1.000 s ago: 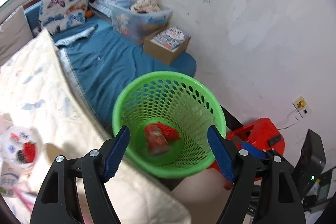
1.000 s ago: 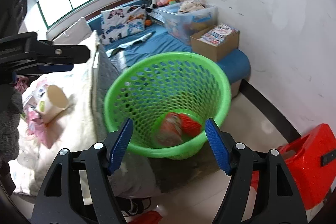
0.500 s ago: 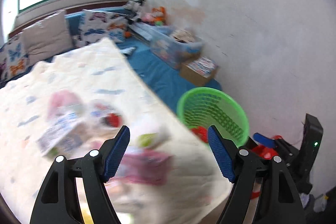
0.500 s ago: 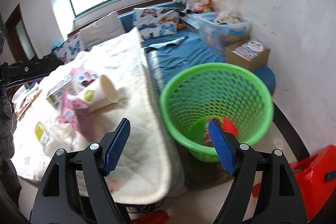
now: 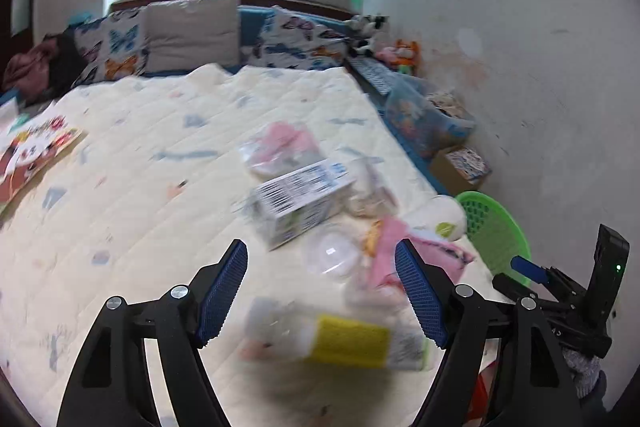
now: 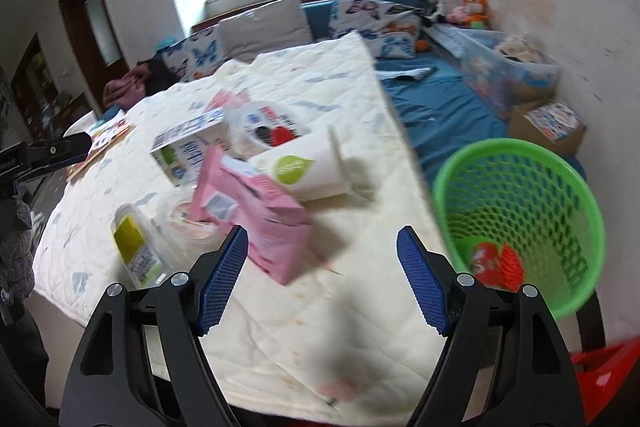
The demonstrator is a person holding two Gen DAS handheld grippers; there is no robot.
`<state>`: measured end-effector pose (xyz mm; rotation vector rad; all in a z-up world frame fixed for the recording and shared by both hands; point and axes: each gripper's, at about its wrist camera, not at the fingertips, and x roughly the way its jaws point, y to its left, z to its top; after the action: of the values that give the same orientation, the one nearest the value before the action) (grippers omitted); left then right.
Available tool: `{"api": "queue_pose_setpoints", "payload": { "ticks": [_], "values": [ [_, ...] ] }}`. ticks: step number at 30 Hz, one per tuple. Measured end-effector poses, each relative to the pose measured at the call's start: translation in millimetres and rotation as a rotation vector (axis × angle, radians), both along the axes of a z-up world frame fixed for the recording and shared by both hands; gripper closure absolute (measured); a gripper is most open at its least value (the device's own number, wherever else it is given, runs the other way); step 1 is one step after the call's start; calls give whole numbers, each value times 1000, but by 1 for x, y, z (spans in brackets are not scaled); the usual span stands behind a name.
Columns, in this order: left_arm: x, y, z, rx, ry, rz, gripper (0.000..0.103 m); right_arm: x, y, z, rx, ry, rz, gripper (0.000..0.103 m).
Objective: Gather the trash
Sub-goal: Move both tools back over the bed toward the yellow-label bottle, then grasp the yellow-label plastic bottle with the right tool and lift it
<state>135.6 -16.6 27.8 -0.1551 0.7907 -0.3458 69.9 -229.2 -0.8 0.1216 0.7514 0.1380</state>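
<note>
One green basket [image 6: 520, 163], two red items inside (blurred).

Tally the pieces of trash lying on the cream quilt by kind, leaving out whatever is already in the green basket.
Carton: 1
Paper cup: 1
Pink packets: 2
Clear plastic tubs: 2
Yellow-labelled bottle: 1
Total: 7
</note>
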Motion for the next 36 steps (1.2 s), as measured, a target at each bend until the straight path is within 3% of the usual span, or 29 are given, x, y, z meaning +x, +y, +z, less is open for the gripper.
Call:
{"api": "queue_pose_setpoints", "payload": {
  "ticks": [12,18,26,29,33,35,36],
  "values": [
    [-16,31,-34,-41,120,22,29,37,22,-26,16,63,84,29],
    [-23,19,-40,-70,155,22,29,38,25,-31,40,66,104,42],
    [-24,13,-58,-172,287,103,29,35,30,-33,34,54,135,59],
    [-21,12,-68,-232,345,149,29,33,32,-33,23,39,135,59],
    [-18,9,-71,-254,367,173,29,29,33,-32,3,42,142,59],
    [-18,9,-68,-242,356,179,29,23,32,-28,0,20,135,47],
    [-18,11,-66,-230,346,182,29,21,31,-26,-5,10,134,47]
  ]
}}
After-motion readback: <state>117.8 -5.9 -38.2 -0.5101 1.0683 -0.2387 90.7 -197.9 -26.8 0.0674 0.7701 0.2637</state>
